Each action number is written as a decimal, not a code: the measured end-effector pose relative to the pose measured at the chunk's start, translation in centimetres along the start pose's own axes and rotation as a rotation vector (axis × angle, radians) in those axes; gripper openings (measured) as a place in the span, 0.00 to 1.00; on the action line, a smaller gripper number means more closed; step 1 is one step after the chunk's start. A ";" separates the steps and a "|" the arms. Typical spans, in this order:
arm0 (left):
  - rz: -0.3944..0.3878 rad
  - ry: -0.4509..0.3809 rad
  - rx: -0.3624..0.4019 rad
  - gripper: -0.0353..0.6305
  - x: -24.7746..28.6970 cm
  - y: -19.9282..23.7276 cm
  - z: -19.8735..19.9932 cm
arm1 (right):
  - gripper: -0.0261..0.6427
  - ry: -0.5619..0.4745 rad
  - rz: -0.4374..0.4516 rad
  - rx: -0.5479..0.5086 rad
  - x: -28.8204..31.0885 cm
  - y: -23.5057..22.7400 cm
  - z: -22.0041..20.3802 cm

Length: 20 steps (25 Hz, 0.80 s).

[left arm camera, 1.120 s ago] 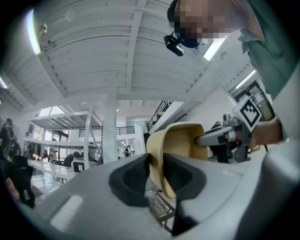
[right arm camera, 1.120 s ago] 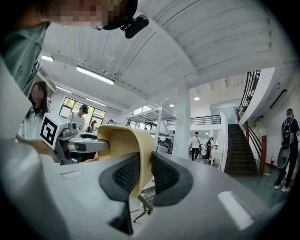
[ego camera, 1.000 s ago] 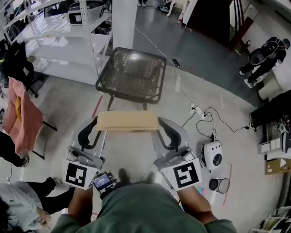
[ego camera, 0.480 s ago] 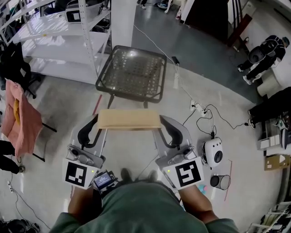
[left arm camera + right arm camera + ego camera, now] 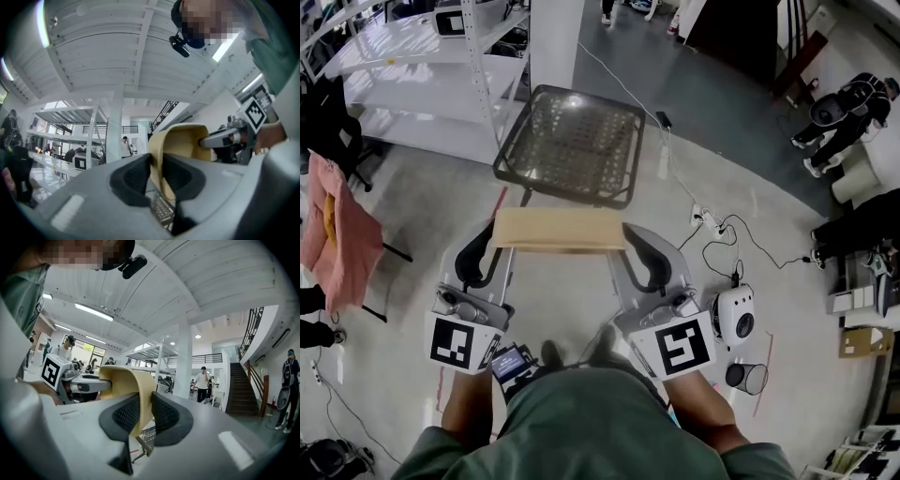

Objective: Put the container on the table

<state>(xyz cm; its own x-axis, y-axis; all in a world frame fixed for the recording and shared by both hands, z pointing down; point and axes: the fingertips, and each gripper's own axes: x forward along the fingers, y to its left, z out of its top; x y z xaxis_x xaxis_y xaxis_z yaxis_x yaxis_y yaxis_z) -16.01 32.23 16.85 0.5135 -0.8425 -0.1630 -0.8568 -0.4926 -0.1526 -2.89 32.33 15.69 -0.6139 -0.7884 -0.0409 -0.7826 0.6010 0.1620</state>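
Note:
A tan, oblong container (image 5: 558,230) hangs level between my two grippers, above the floor and just short of the near edge of a dark mesh-topped table (image 5: 572,141). My left gripper (image 5: 492,246) grips the container's left end wall; its jaws are closing, with that wall (image 5: 180,145) between the pads. My right gripper (image 5: 626,246) is shut on the right end wall (image 5: 126,385). Each gripper view shows the thin wall pinched between black pads, with the other gripper beyond it.
White metal shelving (image 5: 412,75) stands at the far left beside a white pillar (image 5: 555,42). A cable and power strip (image 5: 708,225), a white round device (image 5: 734,319) and a small bin (image 5: 743,378) lie on the floor at right. A pink cloth (image 5: 333,225) hangs at left.
Both grippers have carried the container forward, closer to the table's near edge. The grip on both end walls looks unchanged.

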 end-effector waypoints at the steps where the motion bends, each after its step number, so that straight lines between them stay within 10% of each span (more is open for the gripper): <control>1: 0.011 0.006 0.004 0.16 0.4 -0.2 -0.1 | 0.14 -0.007 0.011 0.005 0.1 -0.5 -0.1; 20: 0.102 0.078 0.086 0.16 15.3 -9.8 -1.3 | 0.14 -0.059 0.129 0.072 -2.0 -18.4 -3.9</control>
<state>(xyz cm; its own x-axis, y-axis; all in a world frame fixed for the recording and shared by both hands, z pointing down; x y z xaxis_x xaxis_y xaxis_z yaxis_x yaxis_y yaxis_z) 0.15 23.83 17.16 0.4154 -0.9034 -0.1063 -0.8955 -0.3856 -0.2221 13.14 22.31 16.65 -0.7134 -0.6959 -0.0826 -0.7007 0.7066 0.0989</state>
